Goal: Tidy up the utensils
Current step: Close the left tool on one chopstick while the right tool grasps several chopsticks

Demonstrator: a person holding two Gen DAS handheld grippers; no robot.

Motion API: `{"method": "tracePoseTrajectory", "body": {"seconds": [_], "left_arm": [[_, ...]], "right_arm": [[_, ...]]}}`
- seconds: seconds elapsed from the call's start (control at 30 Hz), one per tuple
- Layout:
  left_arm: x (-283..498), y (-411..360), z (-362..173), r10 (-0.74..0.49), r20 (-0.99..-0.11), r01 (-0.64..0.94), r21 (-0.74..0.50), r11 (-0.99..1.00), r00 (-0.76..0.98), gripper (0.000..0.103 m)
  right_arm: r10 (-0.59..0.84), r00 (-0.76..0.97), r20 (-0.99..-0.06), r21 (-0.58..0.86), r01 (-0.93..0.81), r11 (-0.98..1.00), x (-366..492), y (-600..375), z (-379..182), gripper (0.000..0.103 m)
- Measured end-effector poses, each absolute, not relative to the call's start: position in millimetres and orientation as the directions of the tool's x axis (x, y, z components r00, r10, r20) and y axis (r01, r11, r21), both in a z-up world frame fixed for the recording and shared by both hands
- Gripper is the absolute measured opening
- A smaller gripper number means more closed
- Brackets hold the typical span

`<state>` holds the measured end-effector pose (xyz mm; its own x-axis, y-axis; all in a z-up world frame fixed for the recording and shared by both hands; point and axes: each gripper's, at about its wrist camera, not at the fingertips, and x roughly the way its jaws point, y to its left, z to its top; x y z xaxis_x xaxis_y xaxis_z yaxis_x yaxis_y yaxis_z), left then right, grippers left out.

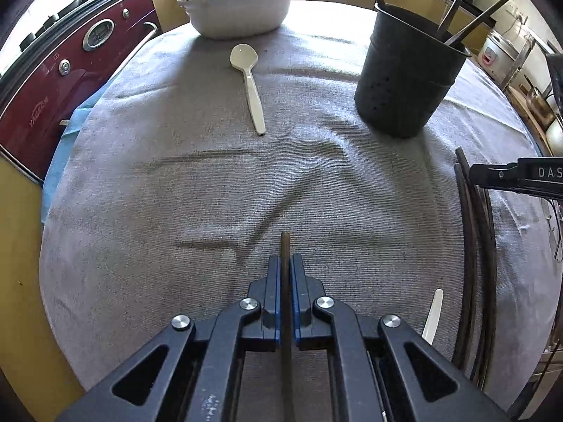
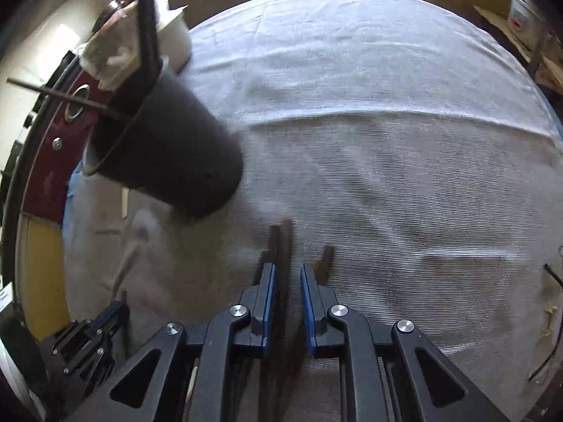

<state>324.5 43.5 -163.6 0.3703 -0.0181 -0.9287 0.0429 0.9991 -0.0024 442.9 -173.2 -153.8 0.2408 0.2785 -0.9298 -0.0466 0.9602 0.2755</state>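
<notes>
The left claw (image 1: 285, 263) is pinching a dark chopstick (image 1: 285, 246) lengthwise; the black holder (image 1: 401, 84) is standing ahead-right; the right claw (image 2: 288, 274) is gripping blurred chopsticks (image 2: 281, 242).

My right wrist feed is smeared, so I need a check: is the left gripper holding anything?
Observer: Yes, the left gripper is shut on one dark chopstick.
Operator: Any spoons loose?
Observer: A white spoon lies on the cloth, in front of the white bowl.
Operator: Is the holder upright?
Observer: Yes, the holder stands upright on its base, with dark sticks in it.
</notes>
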Motion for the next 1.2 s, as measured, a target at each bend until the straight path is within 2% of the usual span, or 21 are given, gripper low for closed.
{"method": "tracePoseTrajectory", "body": {"seconds": [0.23,0.43,0.63,0.8,1.0,1.2], "left_arm": [[329.2,44.0,-162.9,-0.016,-0.931,0.037,-0.003,0.999,0.365,0.005],[331.8,43.2,-165.4,-0.007,-0.930,0.044,0.009,0.999,0.367,0.006],[330.9,34.6,-165.8,0.008,-0.929,0.037,0.024,0.999,0.369,0.005],[329.1,29.7,-165.5,0.014,-0.929,0.038,0.030,0.999,0.369,0.005],[329.6,27.6,-165.8,0.017,-0.929,0.040,0.034,0.999,0.369,0.006],[330.0,26.1,-165.7,0.015,-0.931,0.046,0.034,0.998,0.366,0.006]], "right_arm": [[0.200,0.243,-0.949,0.190,-0.062,0.980,447.5,-159.5,-154.4,0.014],[0.305,0.303,-0.903,0.313,-0.025,0.949,437.5,-180.8,-145.6,0.013],[0.340,0.282,-0.897,0.358,0.013,0.934,438.1,-203.5,-149.7,0.015],[0.302,0.273,-0.913,0.315,0.002,0.949,437.6,-210.5,-153.3,0.016],[0.185,0.251,-0.950,0.184,-0.031,0.983,447.8,-186.0,-152.9,0.012],[0.203,0.241,-0.949,0.195,-0.054,0.979,449.1,-175.4,-155.8,0.012]]}}
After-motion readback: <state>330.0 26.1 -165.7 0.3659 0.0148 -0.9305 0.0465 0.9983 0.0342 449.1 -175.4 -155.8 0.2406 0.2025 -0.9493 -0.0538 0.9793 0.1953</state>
